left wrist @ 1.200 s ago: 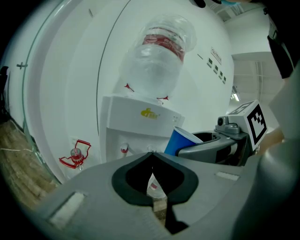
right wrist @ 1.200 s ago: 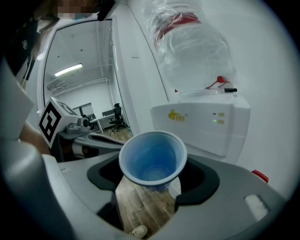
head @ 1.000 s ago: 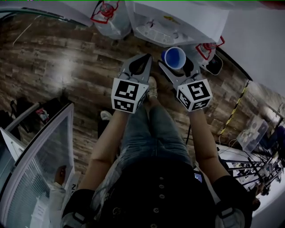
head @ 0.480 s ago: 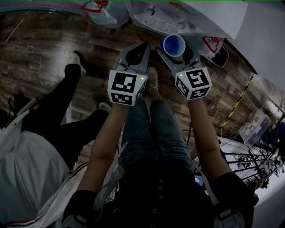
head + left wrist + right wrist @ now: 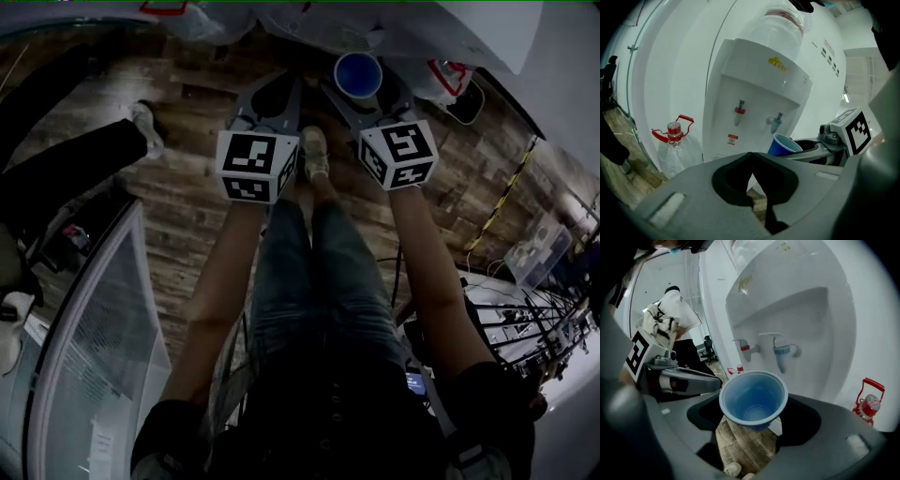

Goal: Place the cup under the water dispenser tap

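The blue cup stands upright and empty, grasped low on its wall by my right tongs. I hold it up before the water dispenser, close to the blue tap and lower than it, with the red tap alongside. My left tongs are clenched on nothing, tips touching, just left of the cup. A water jug with a red handle stands on the wooden floor beside the dispenser.
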`<act>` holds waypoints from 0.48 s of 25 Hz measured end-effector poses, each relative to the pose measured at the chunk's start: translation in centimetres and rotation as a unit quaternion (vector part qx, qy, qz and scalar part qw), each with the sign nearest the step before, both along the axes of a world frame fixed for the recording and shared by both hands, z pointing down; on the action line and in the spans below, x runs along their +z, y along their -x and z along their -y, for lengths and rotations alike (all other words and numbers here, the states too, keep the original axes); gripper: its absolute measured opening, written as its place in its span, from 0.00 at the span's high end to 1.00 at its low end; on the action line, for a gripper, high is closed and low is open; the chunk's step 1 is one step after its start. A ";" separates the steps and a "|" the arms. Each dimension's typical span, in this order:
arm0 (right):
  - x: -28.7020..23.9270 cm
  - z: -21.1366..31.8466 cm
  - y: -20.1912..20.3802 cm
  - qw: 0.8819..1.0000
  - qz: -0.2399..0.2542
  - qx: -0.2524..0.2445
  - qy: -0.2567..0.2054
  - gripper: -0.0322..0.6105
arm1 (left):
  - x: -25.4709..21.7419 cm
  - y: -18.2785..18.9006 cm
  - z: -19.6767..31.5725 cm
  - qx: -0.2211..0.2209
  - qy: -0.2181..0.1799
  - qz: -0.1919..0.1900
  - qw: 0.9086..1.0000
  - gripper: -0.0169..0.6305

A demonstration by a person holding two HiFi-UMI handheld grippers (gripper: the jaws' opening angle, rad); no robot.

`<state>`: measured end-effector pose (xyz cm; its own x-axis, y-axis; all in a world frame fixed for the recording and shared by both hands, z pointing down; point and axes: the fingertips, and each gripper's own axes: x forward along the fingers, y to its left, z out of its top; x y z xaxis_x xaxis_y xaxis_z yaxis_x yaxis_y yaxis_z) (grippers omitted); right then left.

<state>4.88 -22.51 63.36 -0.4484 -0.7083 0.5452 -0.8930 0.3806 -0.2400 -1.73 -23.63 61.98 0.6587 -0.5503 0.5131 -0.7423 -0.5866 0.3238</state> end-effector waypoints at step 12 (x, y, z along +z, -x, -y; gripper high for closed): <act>4.9 1.9 -1.0 1.000 -0.004 0.029 -0.005 0.43 | 4.5 -1.1 0.4 0.006 0.001 0.000 1.000 0.97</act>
<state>5.88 -24.45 68.24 -0.4025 -0.7380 0.5416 -0.9154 0.3314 -0.2288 -0.59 -24.04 66.43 0.6656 -0.5403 0.5148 -0.7348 -0.5953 0.3251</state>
